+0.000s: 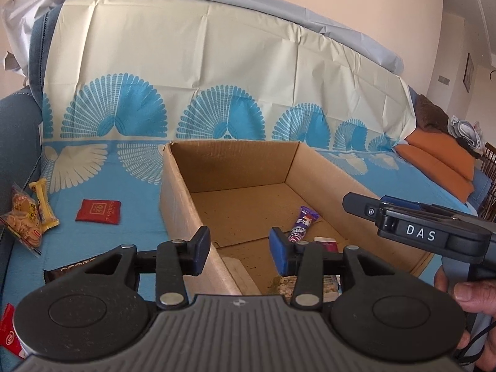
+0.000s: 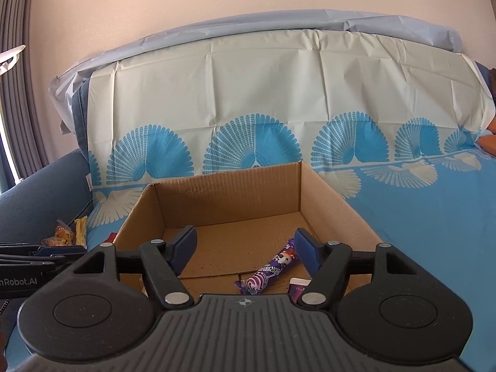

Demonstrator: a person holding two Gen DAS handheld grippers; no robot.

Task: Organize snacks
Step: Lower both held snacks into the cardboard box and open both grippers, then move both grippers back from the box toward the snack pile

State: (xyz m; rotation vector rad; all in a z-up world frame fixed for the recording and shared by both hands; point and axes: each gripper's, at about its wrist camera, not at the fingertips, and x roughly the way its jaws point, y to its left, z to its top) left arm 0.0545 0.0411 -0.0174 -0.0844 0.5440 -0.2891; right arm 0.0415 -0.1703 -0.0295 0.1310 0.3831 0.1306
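Your cardboard box (image 2: 328, 204) sat open on the blue cloth (image 2: 434, 217), holding a purple candy wrapper (image 2: 272, 271) lying slantwise, long axis toward the box's far right corner. Your right gripper (image 2: 245, 249), marked "DAS", gaped wide and empty above it. Your left gripper (image 1: 240, 249) stood part-open, empty, astride the box's left wall.

We see our left claw (image 1: 238, 248) parted and empty, straddling the near left wall of the open brown cardboard box (image 1: 176, 204). Inside lie a purple candy wrapper (image 1: 302, 224) and other packets. A flat red packet (image 1: 98, 211) rests on the blue patterned sofa cover (image 1: 124, 232). Our right claw (image 1: 359, 203) reaches in over the box's right side.
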